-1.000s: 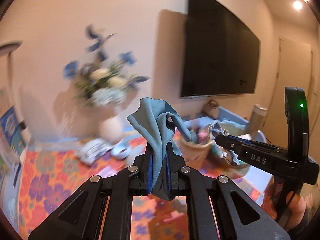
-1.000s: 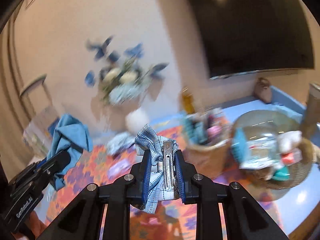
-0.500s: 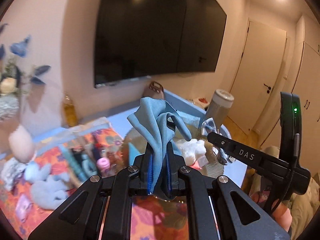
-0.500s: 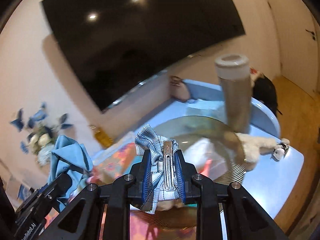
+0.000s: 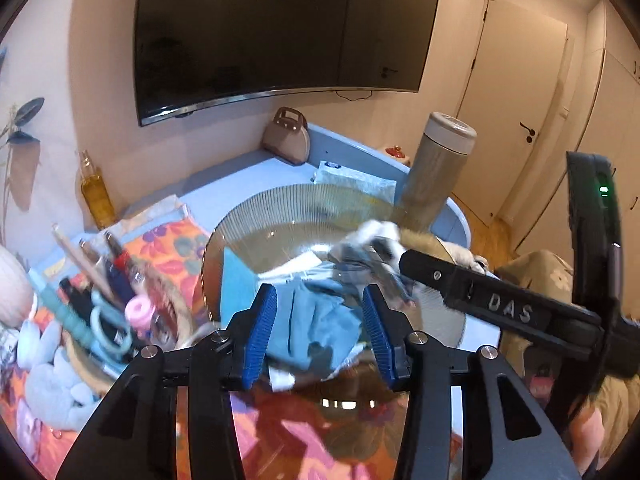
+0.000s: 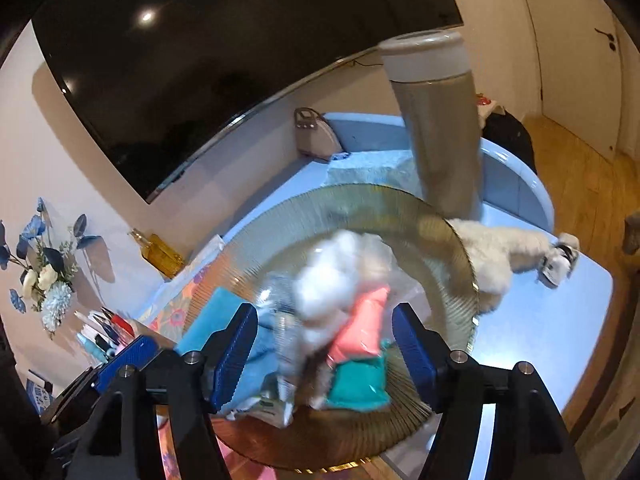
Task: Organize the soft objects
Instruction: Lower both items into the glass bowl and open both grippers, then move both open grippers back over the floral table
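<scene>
both grippers have swung from the flower end of the table to hang over the ribbed glass bowl [image 5: 280,208], and their jaws have just been opening. a second ago the left gripper [image 5: 318,326] pinched the blue cloth [image 5: 320,320] and the right gripper [image 6: 326,354] a checked bow; now nothing is gripped.

nearest in the left view, the blue pads stand apart with the blue cloth slumped between and below them, apparently let go into the bowl. the checked bow [image 5: 372,268] is a blur just beyond it, off the tip of the right gripper's finger; whether it has landed i cannot tell. in the right view the jaws stand wider and frame the pile: a white fluffy thing [image 6: 336,276], a coral piece [image 6: 364,328], a teal piece [image 6: 356,384]. the bowl looks to be the collecting place for soft things, so a drop from just above makes sense.

left of the bowl a woven basket [image 5: 168,300] holds pens and scissors, hard things kept apart. a grey plush [image 5: 52,384] lies near left on the floral cloth [image 5: 168,248], likely still to be sorted. a white fluffy toy [image 6: 504,252] lies just outside the bowl's right rim.

farther back stand a tall tumbler [image 5: 438,172], a small handbag [image 5: 286,140] and an oil bottle [image 5: 96,192] on the pale blue table [image 5: 224,176]. behind are a wall television [image 5: 280,28], flowers [image 6: 44,272] far left and doors [image 5: 516,100] far right.
</scene>
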A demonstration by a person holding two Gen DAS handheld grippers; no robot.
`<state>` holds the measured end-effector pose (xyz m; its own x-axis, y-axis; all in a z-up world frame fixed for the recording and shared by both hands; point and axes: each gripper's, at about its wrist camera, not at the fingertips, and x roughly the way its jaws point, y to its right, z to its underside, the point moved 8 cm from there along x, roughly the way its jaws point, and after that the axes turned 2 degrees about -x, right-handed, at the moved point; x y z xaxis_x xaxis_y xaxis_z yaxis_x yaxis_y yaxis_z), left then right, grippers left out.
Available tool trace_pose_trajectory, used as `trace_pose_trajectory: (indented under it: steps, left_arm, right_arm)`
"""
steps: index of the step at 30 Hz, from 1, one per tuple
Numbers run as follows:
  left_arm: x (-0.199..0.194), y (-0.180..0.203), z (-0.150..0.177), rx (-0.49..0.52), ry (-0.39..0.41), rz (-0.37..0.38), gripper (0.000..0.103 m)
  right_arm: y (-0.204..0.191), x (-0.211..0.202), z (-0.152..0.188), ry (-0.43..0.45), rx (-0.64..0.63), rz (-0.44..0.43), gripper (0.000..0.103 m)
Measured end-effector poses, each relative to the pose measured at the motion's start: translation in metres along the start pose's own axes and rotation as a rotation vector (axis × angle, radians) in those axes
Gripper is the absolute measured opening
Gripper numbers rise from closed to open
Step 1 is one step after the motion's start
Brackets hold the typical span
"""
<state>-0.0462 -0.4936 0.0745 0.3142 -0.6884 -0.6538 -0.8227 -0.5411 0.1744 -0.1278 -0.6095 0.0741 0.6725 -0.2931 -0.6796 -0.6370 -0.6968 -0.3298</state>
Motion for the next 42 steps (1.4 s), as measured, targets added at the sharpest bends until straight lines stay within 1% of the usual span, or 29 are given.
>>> trace_pose_trajectory:
  steps: [2, 4, 7, 10, 11, 14, 15, 16, 17, 18, 20, 21, 23, 24, 26, 28, 30, 31, 32, 33, 34, 36, 37, 38, 39, 41, 42]
  left_arm:
    - [-0.017, -0.005, 0.003, -0.004, 0.016, -0.004, 0.042]
    - [-0.032, -0.011, 0.003, -0.008, 0.034, -0.007, 0.045]
    - [-0.062, -0.025, 0.01, -0.014, 0.047, -0.004, 0.046]
    - [-0.104, -0.048, 0.018, -0.021, 0.074, -0.054, 0.046]
    - [-0.127, -0.063, 0.022, -0.031, 0.099, -0.088, 0.046]
    - [-0.18, -0.097, 0.027, -0.072, 0.161, -0.181, 0.046]
    - [-0.204, -0.112, 0.03, -0.092, 0.188, -0.221, 0.053]
    - [-0.222, -0.123, 0.033, -0.108, 0.205, -0.253, 0.065]
    - [-0.244, -0.136, 0.036, -0.127, 0.23, -0.296, 0.07]
    - [-0.269, -0.148, 0.04, -0.141, 0.265, -0.344, 0.072]
    - [-0.31, -0.169, 0.05, -0.158, 0.317, -0.417, 0.072]
    - [-0.323, -0.178, 0.055, -0.17, 0.33, -0.447, 0.073]
    - [-0.343, -0.201, 0.07, -0.214, 0.347, -0.513, 0.082]
    - [-0.346, -0.211, 0.077, -0.236, 0.347, -0.526, 0.087]
    - [-0.34, -0.23, 0.094, -0.284, 0.333, -0.519, 0.087]
    - [-0.323, -0.25, 0.115, -0.325, 0.303, -0.515, 0.087]
    - [-0.294, -0.274, 0.142, -0.359, 0.255, -0.561, 0.087]
    - [-0.283, -0.279, 0.15, -0.364, 0.24, -0.569, 0.087]
    - [-0.268, -0.286, 0.161, -0.366, 0.219, -0.573, 0.087]
    - [-0.246, -0.292, 0.177, -0.356, 0.182, -0.564, 0.087]
    - [-0.239, -0.295, 0.188, -0.354, 0.161, -0.561, 0.087]
    - [-0.214, -0.303, 0.214, -0.392, 0.107, -0.538, 0.087]
    - [-0.207, -0.306, 0.221, -0.415, 0.091, -0.515, 0.087]
    - [-0.198, -0.31, 0.231, -0.447, 0.077, -0.489, 0.087]
    - [-0.194, -0.312, 0.236, -0.462, 0.075, -0.484, 0.087]
    - [-0.187, -0.316, 0.245, -0.477, 0.058, -0.498, 0.087]
    - [-0.184, -0.318, 0.249, -0.487, 0.025, -0.511, 0.087]
  right_arm:
    - [0.003, -0.004, 0.004, -0.014, 0.029, -0.025, 0.069]
    - [0.003, -0.011, 0.007, -0.013, 0.045, -0.037, 0.069]
    - [-0.009, -0.026, 0.011, 0.002, 0.038, -0.054, 0.069]
    - [-0.034, -0.039, 0.017, 0.007, 0.014, -0.097, 0.07]
    - [-0.043, -0.042, 0.02, 0.008, 0.008, -0.115, 0.072]
    - [-0.082, -0.052, 0.037, 0.009, -0.038, -0.176, 0.076]
    - [-0.095, -0.055, 0.043, 0.008, -0.06, -0.192, 0.079]
    - [-0.114, -0.057, 0.053, 0.003, -0.093, -0.214, 0.08]
    - [-0.131, -0.059, 0.062, -0.005, -0.126, -0.233, 0.081]
    - [-0.141, -0.059, 0.069, -0.011, -0.146, -0.244, 0.081]
    - [-0.172, -0.057, 0.09, -0.035, -0.202, -0.273, 0.081]
    - [-0.185, -0.055, 0.1, -0.047, -0.225, -0.283, 0.081]
    - [-0.215, -0.048, 0.124, -0.081, -0.284, -0.3, 0.081]
    - [-0.222, -0.045, 0.132, -0.091, -0.301, -0.305, 0.081]
    - [-0.244, -0.035, 0.154, -0.122, -0.353, -0.311, 0.081]
    - [-0.261, -0.022, 0.176, -0.152, -0.401, -0.305, 0.081]
    - [-0.27, -0.007, 0.192, -0.175, -0.439, -0.288, 0.081]
    - [-0.273, 0.004, 0.202, -0.188, -0.465, -0.27, 0.081]
    - [-0.275, 0.011, 0.21, -0.194, -0.484, -0.258, 0.081]
    - [-0.276, 0.019, 0.217, -0.191, -0.509, -0.25, 0.081]
    - [-0.277, 0.027, 0.227, -0.173, -0.557, -0.231, 0.081]
    - [-0.276, 0.039, 0.241, -0.157, -0.63, -0.179, 0.081]
    - [-0.276, 0.045, 0.25, -0.159, -0.664, -0.163, 0.081]
    - [-0.275, 0.05, 0.258, -0.17, -0.683, -0.166, 0.081]
    - [-0.275, 0.054, 0.261, -0.183, -0.689, -0.17, 0.081]
    - [-0.273, 0.064, 0.266, -0.219, -0.698, -0.145, 0.081]
    - [-0.273, 0.065, 0.265, -0.219, -0.696, -0.141, 0.082]
